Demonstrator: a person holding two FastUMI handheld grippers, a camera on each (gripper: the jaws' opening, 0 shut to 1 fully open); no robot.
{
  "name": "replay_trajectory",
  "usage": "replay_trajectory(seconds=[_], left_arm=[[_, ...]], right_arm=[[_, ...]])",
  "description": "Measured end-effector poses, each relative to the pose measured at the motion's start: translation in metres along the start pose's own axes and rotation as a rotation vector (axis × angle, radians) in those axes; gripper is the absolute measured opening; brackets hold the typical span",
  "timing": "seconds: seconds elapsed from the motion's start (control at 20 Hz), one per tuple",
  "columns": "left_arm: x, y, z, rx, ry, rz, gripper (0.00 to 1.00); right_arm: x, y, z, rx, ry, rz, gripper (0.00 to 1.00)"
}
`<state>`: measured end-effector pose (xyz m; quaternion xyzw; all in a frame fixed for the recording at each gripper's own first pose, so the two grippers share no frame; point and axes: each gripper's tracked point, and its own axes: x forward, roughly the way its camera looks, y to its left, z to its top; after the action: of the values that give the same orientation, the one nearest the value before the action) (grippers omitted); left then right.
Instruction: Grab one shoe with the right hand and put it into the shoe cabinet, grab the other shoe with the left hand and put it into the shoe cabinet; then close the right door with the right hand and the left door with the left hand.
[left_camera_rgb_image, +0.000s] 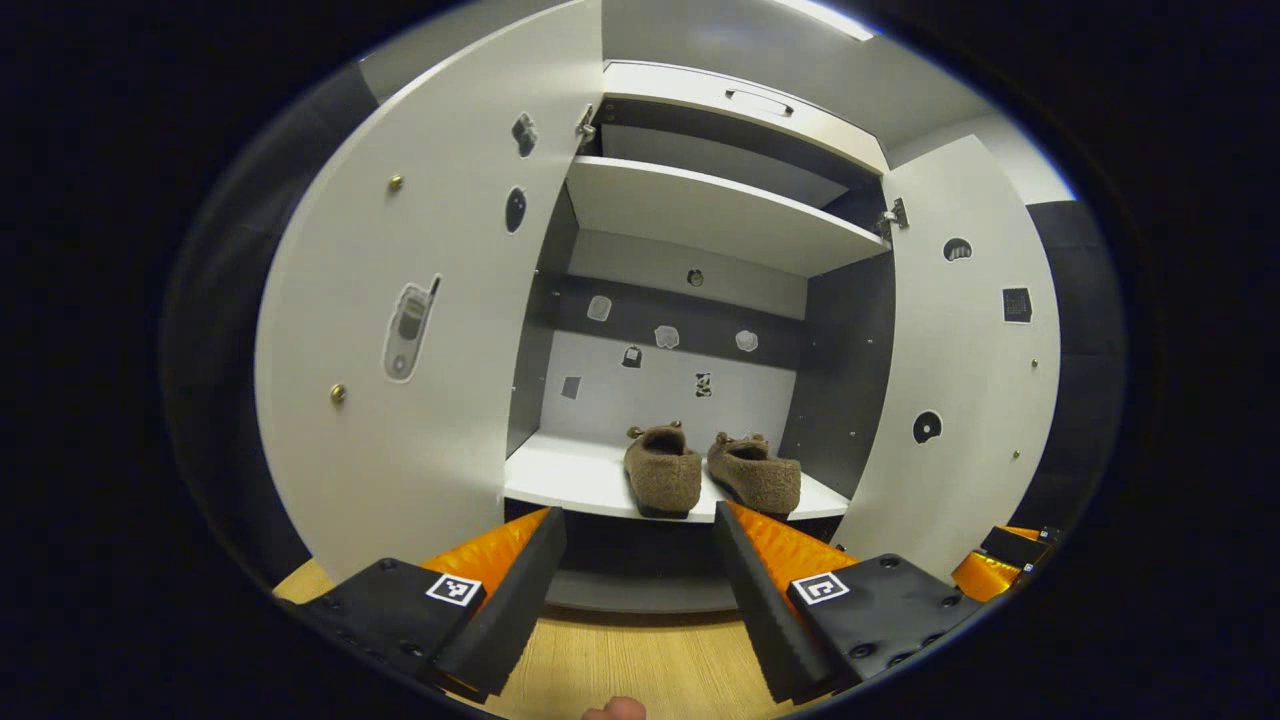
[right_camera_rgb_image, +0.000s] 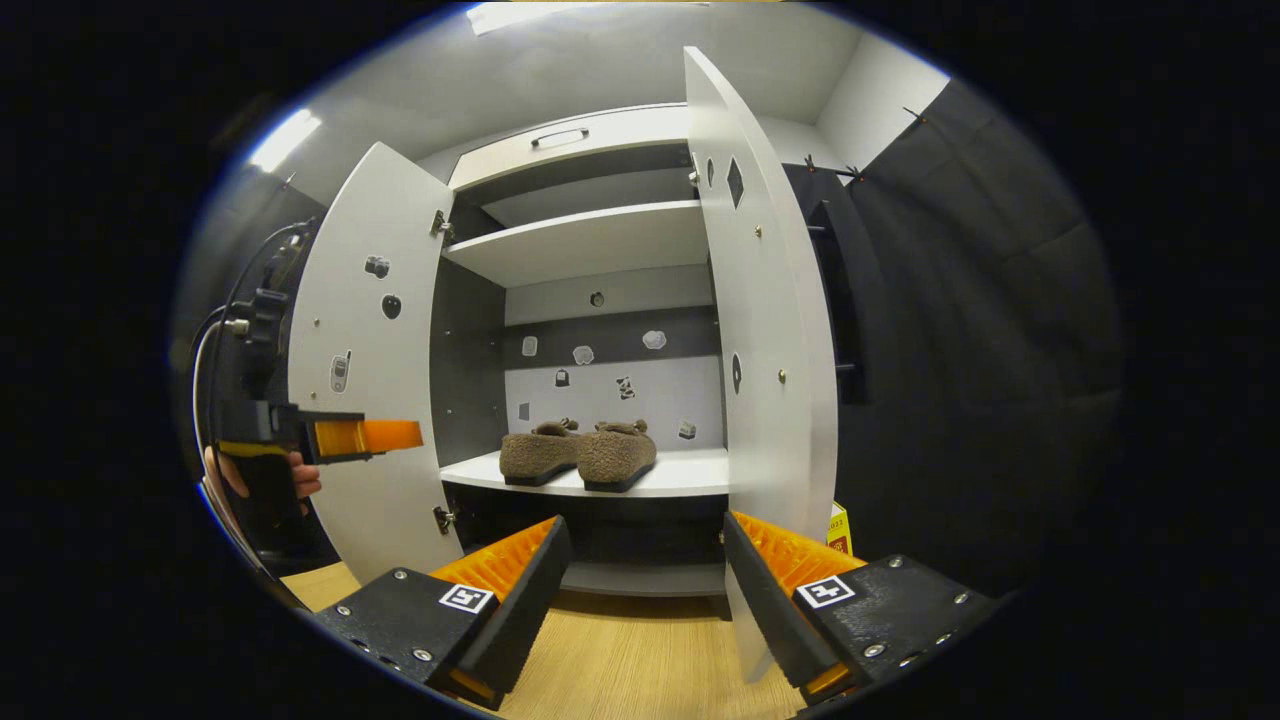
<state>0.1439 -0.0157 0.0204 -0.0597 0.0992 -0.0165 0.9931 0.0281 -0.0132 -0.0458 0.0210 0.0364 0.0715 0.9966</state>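
Two brown fuzzy shoes stand side by side on the lower shelf of the open shoe cabinet, heels toward me. The right gripper view shows the same pair. My left gripper hangs open and empty in front of the shelf, facing the shoes. The open, empty right gripper is also short of the cabinet. Both doors stand wide: the left door and the right door. The right door's lower edge runs close by my right gripper's right finger.
An upper shelf and a top drawer with a handle sit above. Wood floor lies below. A hand holds the left gripper beside the left door. A yellow box stands behind the right door.
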Motion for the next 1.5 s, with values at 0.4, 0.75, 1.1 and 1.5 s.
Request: replay_trajectory(seconds=[0.4,0.75,1.1,1.5], left_arm=[[-0.046,0.042,-0.017,0.056,-0.073,0.176,0.99],[-0.064,0.022,-0.024,0.116,-0.095,0.138,0.99],[-0.068,0.012,-0.035,0.119,-0.081,0.1,0.94],[-0.07,0.025,-0.045,0.093,-0.05,0.127,0.99]], right_arm=[[-0.013,-0.011,0.032,0.017,-0.055,0.001,0.94],[-0.04,-0.124,0.116,-0.034,-0.144,-0.217,0.94],[-0.016,-0.195,0.145,-0.078,-0.131,-0.308,0.93],[0.015,-0.185,0.155,-0.096,-0.152,-0.278,0.94]])
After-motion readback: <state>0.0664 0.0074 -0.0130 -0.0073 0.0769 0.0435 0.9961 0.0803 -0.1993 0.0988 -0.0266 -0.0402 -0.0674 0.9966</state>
